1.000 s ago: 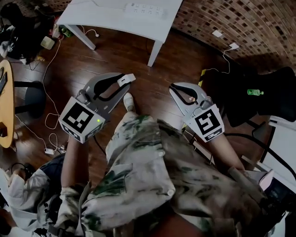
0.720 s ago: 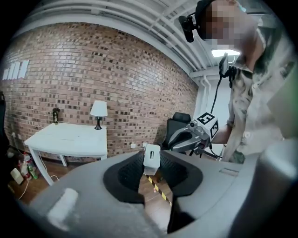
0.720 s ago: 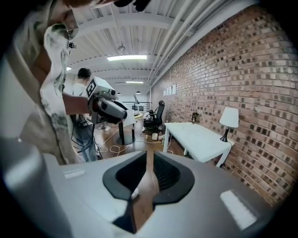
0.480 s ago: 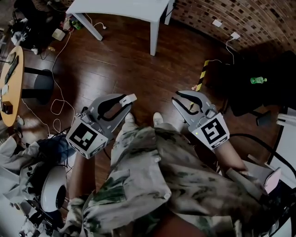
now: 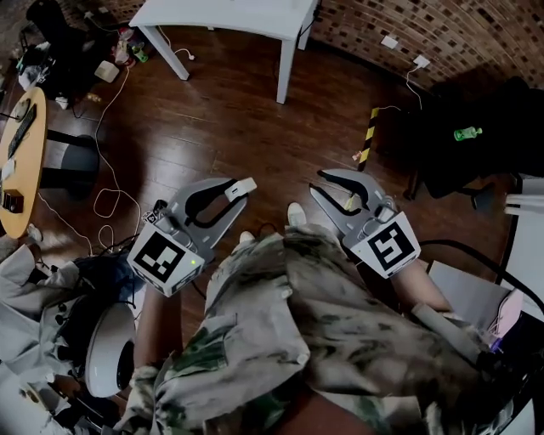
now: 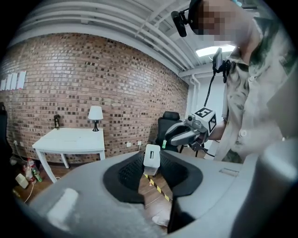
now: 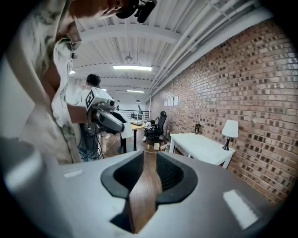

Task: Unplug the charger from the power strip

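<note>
My left gripper is shut on a small white charger, held over the wooden floor in front of the person's legs. The left gripper view shows the charger pinched between the jaw tips. My right gripper hangs beside it at the same height. Its jaws stand a little apart with only floor showing between them. The white table is far off at the top edge of the head view. No power strip shows in any view now.
A lamp stands on the white table against the brick wall. A round wooden table and loose cables lie left. A black chair with a green bottle is right, near a yellow-black floor strip.
Both grippers have drawn back from the white table, which has slid toward the top edge. The power strip on it has left the view. The left gripper keeps hold of the charger.
</note>
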